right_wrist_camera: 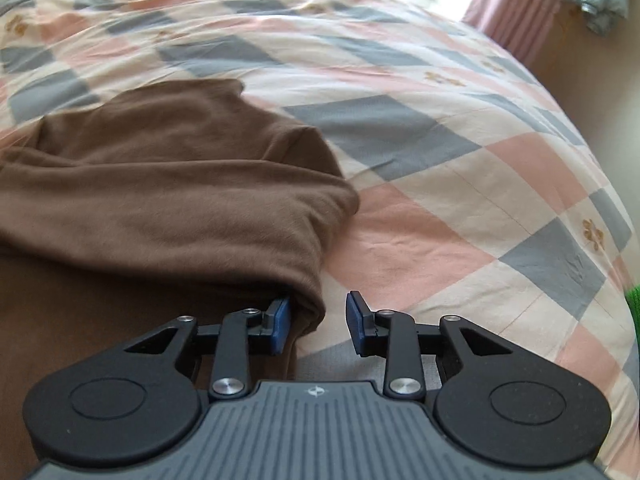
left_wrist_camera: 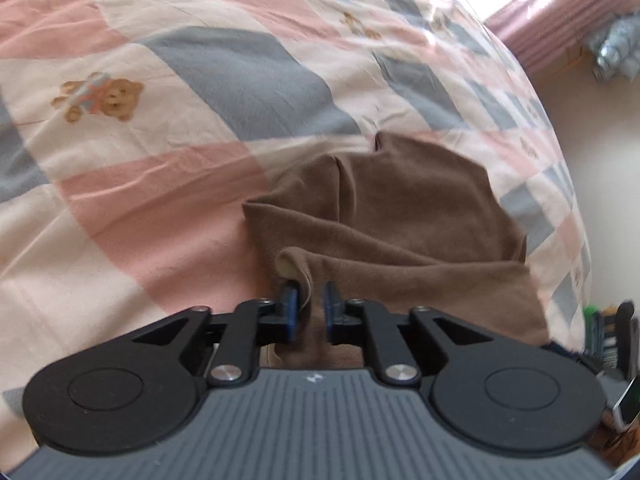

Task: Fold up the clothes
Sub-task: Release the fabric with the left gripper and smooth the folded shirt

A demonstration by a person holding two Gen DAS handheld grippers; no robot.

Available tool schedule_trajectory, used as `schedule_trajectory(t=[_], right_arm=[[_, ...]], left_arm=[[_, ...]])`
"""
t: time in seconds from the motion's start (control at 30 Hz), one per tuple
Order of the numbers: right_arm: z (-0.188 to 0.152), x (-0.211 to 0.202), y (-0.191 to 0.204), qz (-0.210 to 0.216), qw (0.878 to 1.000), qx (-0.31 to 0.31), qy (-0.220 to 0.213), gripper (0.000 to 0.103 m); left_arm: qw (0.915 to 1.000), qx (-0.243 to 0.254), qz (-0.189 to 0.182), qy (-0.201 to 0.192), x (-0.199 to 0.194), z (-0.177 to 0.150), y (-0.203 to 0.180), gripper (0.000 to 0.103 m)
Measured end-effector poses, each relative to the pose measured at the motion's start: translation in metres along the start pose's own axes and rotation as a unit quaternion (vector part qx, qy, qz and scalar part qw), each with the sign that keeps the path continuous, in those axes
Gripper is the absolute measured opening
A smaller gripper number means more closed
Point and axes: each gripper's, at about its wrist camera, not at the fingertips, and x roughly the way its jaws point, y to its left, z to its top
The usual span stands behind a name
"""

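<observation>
Checked bedspread (left_wrist_camera: pixel 160 208) under brown garment (left_wrist_camera: pixel 380 208); left claw (left_wrist_camera: pixel 310 304) slightly apart.

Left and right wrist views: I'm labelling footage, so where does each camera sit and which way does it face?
Left wrist: on the left hand-held gripper, angled down at the brown garment's left edge; only its fingers show.
Right wrist: on the right hand-held gripper, angled down at the garment's right fold.
Shared: garment, checked bedspread, pink curtain.
</observation>
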Motion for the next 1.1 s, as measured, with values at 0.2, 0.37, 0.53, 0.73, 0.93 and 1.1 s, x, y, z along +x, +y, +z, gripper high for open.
schedule_trajectory(t=[0.2,0.37,0.53,0.73,0.93,1.1], right_arm=[[0.002,-0.032,-0.004,0.043,0.997,0.015,-0.059,0.033],[0.012,-0.022,0.004,0.068,0.995,-0.005,-0.078,0.034],[-0.001,0.030,0.018,0.069,0.995,-0.052,0.041,0.027],[0.015,-0.007,0.006,0.087,0.996,-0.009,-0.032,0.030],[0.020,0.034,0.009,0.073,0.996,-0.008,0.046,0.037],[0.036,0.024,-0.021,0.095,0.993,0.076,0.008,0.045]], left_arm=[[0.9991,-0.003,0.014,-0.040,-0.031,-0.001,-0.002,0.014],[0.9970,0.073,-0.014,-0.020,-0.006,-0.017,-0.039,0.014],[0.9894,0.133,0.056,0.015,0.039,-0.042,-0.048,0.008],[0.9875,0.139,0.061,-0.045,0.004,-0.038,-0.055,0.010],[0.9908,0.114,0.066,-0.033,0.000,-0.046,-0.054,0.013],[0.9956,0.023,0.066,-0.061,-0.019,-0.045,-0.024,0.023]])
